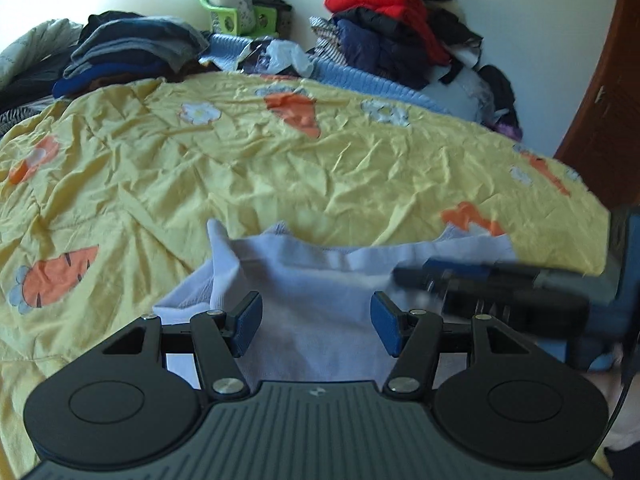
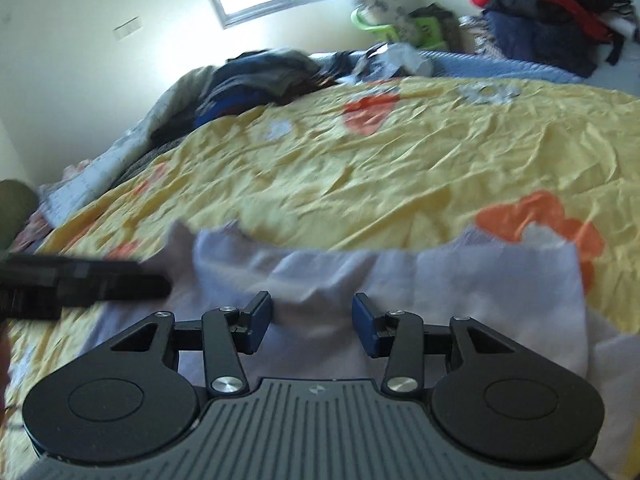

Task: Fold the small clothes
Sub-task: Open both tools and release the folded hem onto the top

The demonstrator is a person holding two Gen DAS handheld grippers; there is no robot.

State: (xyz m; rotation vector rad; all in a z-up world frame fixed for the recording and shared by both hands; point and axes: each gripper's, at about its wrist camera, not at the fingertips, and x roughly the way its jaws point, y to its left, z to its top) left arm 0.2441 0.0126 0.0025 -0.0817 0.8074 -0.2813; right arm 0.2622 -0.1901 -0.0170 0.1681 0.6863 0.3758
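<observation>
Tongs [image 1: 317,322] apart over blur-edged white garment [image 1: 320,280]

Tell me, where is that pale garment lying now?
The pale garment lies on the yellow carrot quilt, at its near edge, right in front of both grippers.

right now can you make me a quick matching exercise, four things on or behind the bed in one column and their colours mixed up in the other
Things:
1. small garment under the left tool
2. bedspread
3. jacket on the far pile
4. stool by the wall

Colours:
A. red
B. green
C. pale lilac-white
D. yellow with orange carrots

Pairs: 1-C, 2-D, 3-A, 4-B
</observation>
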